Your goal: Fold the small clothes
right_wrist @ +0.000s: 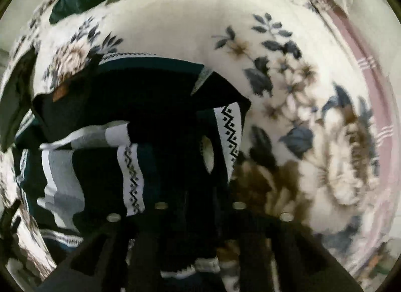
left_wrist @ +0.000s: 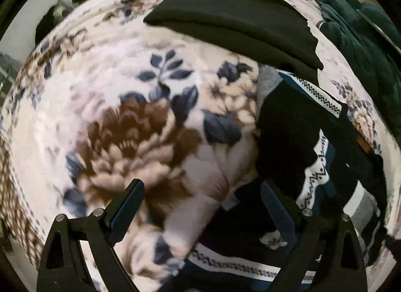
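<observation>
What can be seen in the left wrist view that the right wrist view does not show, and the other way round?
Only the left wrist view shows a folded black cloth lying flat on the blanket beyond the pile, and the left gripper with its fingers wide apart, nothing between them. Only the right wrist view shows the pink striped border of the bedding, and the right gripper deep in dark cloth, its fingers too dark to read. Both show the floral blanket, the dark clothes with white zigzag bands and a dark green garment.
</observation>
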Demonstrator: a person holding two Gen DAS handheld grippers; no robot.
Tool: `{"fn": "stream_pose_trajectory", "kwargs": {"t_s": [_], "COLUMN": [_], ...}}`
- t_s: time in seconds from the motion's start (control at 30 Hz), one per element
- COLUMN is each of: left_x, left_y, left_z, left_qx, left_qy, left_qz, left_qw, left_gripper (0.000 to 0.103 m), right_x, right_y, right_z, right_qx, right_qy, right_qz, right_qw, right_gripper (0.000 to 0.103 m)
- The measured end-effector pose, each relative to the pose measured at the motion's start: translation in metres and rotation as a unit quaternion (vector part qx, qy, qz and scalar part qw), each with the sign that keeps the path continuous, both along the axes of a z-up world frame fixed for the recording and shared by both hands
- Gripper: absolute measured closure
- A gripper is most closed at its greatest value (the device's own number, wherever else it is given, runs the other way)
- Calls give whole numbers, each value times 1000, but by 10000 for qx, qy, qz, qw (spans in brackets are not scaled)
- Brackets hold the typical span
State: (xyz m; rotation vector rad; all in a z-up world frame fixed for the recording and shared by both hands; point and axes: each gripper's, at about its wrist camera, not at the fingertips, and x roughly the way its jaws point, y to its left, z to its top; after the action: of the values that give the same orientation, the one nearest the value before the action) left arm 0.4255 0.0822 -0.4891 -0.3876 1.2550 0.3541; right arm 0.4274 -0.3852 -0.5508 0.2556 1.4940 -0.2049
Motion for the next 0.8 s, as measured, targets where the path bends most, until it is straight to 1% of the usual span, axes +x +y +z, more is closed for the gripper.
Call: {"fn": "stream_pose_trajectory", "kwargs": {"t_s": [0.03, 0.07, 0.1, 0.13, 0.17, 0.2, 0.23, 0.27, 0.3, 0.33, 0.37, 0.4, 0.43, 0.47, 0.5, 0.57, 0.6, 0.63, 0.67, 0.73, 0.77, 0.8], "left_x": [-4, -7, -15, -24, -28, -35, -39, -40, -40, -39, -38, -36, -33, -31, -30, -35, -37, -39, -42, -45, -45, -46], "left_y": [1, 5, 6, 7, 9, 8, 6, 4, 1, -1, -3, -4, -6, -5, -6, -6, -7, -7, -6, -4, -4, -3], "left_z": [-2, -4, -5, -6, -8, -11, -14, -18, -23, -28, -34, -39, -43, -44, -43, -40, -38, -36, -34, -33, -34, -34], "left_qx": [-261, -457, -857, -1313, -1530, -1910, -2117, -2229, -2285, -2343, -2395, -2364, -2348, -2341, -2271, -2158, -2133, -2138, -2086, -2069, -2067, -2050], "left_qy": [7, 40, 33, -60, -104, -177, -245, -265, -240, -230, -261, -285, -301, -311, -369, -493, -544, -633, -656, -697, -701, -687], "left_qz": [121, 243, 466, 702, 837, 1072, 1194, 1278, 1338, 1405, 1488, 1556, 1572, 1572, 1595, 1592, 1560, 1524, 1492, 1446, 1430, 1386], "left_qw": [9996, 9987, 9952, 9888, 9846, 9755, 9697, 9661, 9640, 9617, 9591, 9587, 9588, 9589, 9600, 9621, 9629, 9628, 9643, 9651, 9654, 9665], "left_gripper": [8, 9, 9, 9, 10, 10, 12, 17, 20, 27, 41, 51, 74, 81, 83, 93, 94, 95, 95, 95, 95, 95], "right_x": [2, 6, 11, 17, 29, 39, 50, 67, 79, 87, 99, 107, 117, 122, 127, 133, 133, 132, 128, 127, 126, 128], "right_y": [6, 12, 25, 36, 57, 74, 94, 124, 145, 166, 198, 216, 239, 256, 269, 289, 295, 301, 299, 299, 293, 290], "right_z": [16, 28, 43, 52, 59, 60, 57, 48, 41, 34, 22, 14, 1, -9, -19, -37, -44, -45, -43, -37, -31, -28], "right_qx": [78, 137, 224, 378, 691, 904, 1140, 1417, 1582, 1691, 1744, 1718, 1661, 1696, 1732, 1603, 1518, 1558, 1572, 1625, 1621, 1620], "right_qy": [-205, -351, -537, -645, -705, -680, -595, -472, -390, -300, -202, -133, 8, 115, 236, 436, 482, 452, 369, 113, -35, -91], "right_qz": [44, 123, 309, 503, 869, 1168, 1508, 1855, 2097, 2341, 2711, 2948, 3193, 3318, 3390, 3533, 3614, 3698, 3732, 3731, 3700, 3612], "right_qw": [9998, 9992, 9978, 9959, 9913, 9867, 9802, 9712, 9641, 9569, 9464, 9399, 9330, 9279, 9244, 9206, 9187, 9148, 9136, 9134, 9148, 9183], "right_gripper": [68, 59, 53, 51, 49, 49, 49, 49, 49, 49, 49, 49, 49, 49, 49, 50, 58, 69, 99, 100, 100, 101]}}
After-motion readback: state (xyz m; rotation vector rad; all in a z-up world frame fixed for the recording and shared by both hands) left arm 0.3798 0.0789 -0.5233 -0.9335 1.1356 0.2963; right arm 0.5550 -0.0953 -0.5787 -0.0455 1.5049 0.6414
